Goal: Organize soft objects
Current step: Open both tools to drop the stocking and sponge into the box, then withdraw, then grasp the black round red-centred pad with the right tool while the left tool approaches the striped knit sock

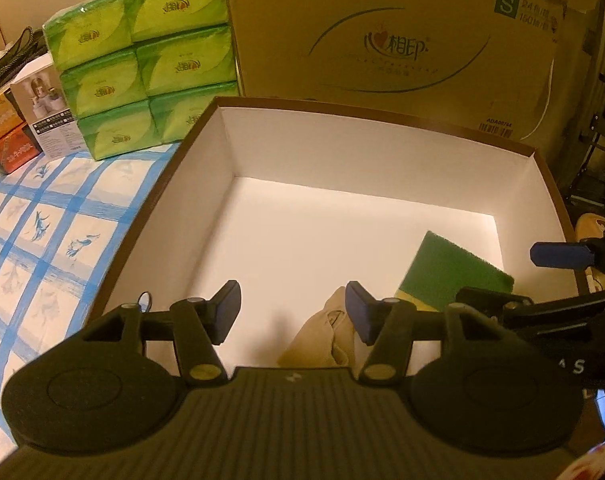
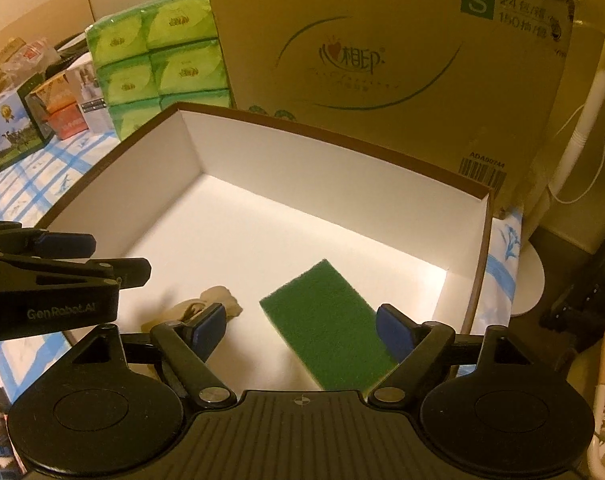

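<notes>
- I see the flat green rectangular scouring sponge (image 2: 327, 330) with a yellow foam underside lying on the white floor of the box, just under and between the fingers of my right tool (image 2: 301, 330), nearer its right finger.
- My right tool stands wide, its blue pads clear of the sponge, nothing gripped.
- The crumpled beige soft cloth item (image 1: 325, 330) lies on the box floor beside the sponge, behind the right finger of my left tool (image 1: 292, 312); from the right tool it sits just past the left finger.
- My left tool is spread fairly wide too, with bare white box floor between the pads and nothing held.
- Both soft things rest inside the shallow white cardboard box with a brown rim (image 2: 334, 138), in its near part, close under both tools.
- Beyond the box, ahead of the tools, stands a large brown cardboard carton with a green printed logo (image 1: 394, 36).
- Ahead and to the left are stacked green tissue packs (image 1: 142, 60) on the counter's blue-and-white checked cloth (image 1: 42, 224).
</notes>
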`<state>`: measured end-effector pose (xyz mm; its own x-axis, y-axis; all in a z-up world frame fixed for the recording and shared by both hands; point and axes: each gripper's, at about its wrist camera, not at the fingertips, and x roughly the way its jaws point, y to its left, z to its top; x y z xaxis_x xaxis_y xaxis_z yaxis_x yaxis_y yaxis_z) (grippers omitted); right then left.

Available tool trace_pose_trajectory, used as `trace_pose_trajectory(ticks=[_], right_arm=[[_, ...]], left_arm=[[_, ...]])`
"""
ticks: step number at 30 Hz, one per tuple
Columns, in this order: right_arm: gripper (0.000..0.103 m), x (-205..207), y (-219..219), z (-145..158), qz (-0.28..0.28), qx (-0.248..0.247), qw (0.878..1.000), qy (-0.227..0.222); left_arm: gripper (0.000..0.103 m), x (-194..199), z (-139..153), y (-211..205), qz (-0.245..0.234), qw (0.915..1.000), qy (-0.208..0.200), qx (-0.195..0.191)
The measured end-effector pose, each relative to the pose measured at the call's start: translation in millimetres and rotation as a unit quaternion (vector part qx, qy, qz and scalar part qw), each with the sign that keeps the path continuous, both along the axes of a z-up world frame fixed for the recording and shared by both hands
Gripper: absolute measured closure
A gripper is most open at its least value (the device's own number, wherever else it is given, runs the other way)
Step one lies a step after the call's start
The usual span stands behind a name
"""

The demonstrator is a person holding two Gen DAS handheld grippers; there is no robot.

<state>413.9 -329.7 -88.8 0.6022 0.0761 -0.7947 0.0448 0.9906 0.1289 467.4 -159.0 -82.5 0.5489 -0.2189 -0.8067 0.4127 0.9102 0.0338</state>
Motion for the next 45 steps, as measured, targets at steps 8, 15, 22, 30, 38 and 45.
trace_pose_trajectory(ticks=[8, 15, 22, 30, 38, 45], right_arm=[[0.021, -20, 3, 21, 0.004, 0.003, 1.000, -0.023], [0.021, -58, 15, 50, 0.025, 0.009, 0.998, -0.056], [0.021, -105, 33, 72, 0.054, 0.024, 0.995, -0.083], [0.021, -154, 56, 75, 0.086, 0.032, 0.992, -0.081], [0.021, -193, 75, 72, 0.112, 0.046, 0.990, -0.074], [0.021, -218, 90, 70, 0.131, 0.059, 0.987, -0.074]], left_arm=[[0.047, -27, 25, 14, 0.002, 0.9998, -0.017, -0.009], [0.047, -70, 48, 39, 0.019, 0.9995, -0.017, -0.016], [0.047, -123, 68, 67, 0.026, 0.9990, -0.035, -0.014], [0.047, -186, 79, 101, 0.040, 0.9980, -0.044, -0.020], [0.047, -237, 85, 132, 0.068, 0.9964, -0.048, -0.019], [0.047, -270, 84, 155, 0.100, 0.9938, -0.048, -0.012]])
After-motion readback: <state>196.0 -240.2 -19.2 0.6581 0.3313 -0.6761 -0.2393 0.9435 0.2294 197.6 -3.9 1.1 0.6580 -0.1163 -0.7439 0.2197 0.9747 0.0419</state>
